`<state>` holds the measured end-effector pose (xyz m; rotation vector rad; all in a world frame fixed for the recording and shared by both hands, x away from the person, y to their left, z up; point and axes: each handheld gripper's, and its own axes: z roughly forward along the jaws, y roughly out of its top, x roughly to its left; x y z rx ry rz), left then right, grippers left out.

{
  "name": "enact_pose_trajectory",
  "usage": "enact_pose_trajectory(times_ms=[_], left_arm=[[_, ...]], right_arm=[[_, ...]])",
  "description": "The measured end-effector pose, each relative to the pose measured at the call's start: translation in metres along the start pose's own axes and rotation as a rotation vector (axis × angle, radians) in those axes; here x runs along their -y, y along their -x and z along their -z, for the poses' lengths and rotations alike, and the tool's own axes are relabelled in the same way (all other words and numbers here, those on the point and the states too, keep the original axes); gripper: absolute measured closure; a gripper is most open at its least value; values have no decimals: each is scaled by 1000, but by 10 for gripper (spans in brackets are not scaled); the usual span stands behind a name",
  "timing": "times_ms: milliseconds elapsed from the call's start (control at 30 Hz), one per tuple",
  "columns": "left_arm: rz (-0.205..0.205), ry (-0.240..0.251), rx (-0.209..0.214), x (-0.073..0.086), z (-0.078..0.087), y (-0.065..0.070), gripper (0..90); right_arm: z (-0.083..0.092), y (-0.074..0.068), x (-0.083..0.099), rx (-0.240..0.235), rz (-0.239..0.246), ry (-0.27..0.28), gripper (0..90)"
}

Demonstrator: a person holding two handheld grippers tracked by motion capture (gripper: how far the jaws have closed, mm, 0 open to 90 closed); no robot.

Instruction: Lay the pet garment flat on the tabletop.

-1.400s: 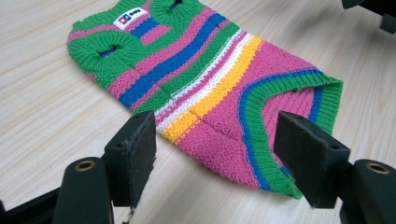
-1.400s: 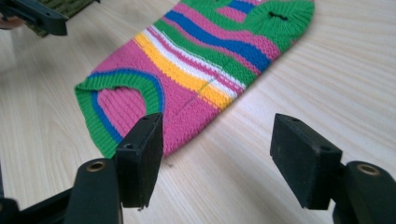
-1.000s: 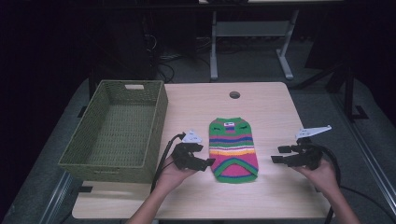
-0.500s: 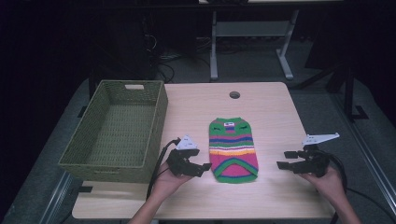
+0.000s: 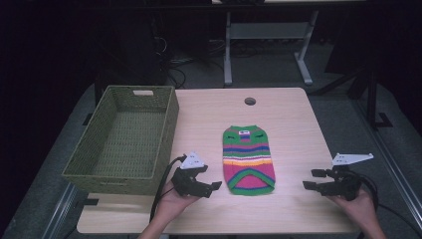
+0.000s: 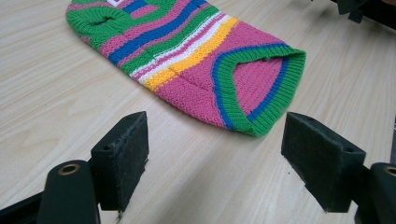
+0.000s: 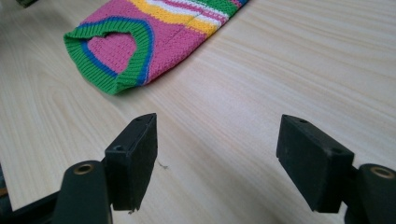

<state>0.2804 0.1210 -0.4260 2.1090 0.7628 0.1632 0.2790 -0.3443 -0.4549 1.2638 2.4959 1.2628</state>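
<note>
A small knitted sweater [image 5: 249, 159] with green, pink, blue, white and yellow stripes lies flat on the wooden table [image 5: 293, 124], its green hem toward the near edge. My left gripper [image 5: 211, 177] sits just left of the hem and points at it. Its jaws have just been opening, and nothing is between them [image 6: 217, 123]. My right gripper [image 5: 309, 179] is further off on the sweater's right side, pointing left. Its jaws have also just been opening, over bare table [image 7: 217, 128]. The hem of the sweater [image 6: 261, 93] lies ahead of the left jaws, and the sweater [image 7: 121, 51] is ahead-left of the right jaws.
A green woven basket [image 5: 167, 130] stands on the table's left side, close behind my left gripper. A round cable hole [image 5: 250, 101] is in the table's far part. Cables trail from both grippers off the near edge. Metal stand legs [image 5: 303, 69] are on the floor beyond.
Both grippers have drawn back from the sweater toward the near edge, the right one also further right. Their jaws stand slightly wider. The sweater has not moved.
</note>
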Motion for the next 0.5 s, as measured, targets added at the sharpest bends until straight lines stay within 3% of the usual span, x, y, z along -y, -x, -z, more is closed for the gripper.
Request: enact_pose_trajectory(times_ms=[200, 500], left_arm=[[2, 24, 1, 6, 9, 5, 221], [31, 36, 3, 29, 16, 12, 222]], right_arm=[[6, -9, 10, 10, 9, 0, 280], [21, -27, 33, 25, 11, 60, 272]])
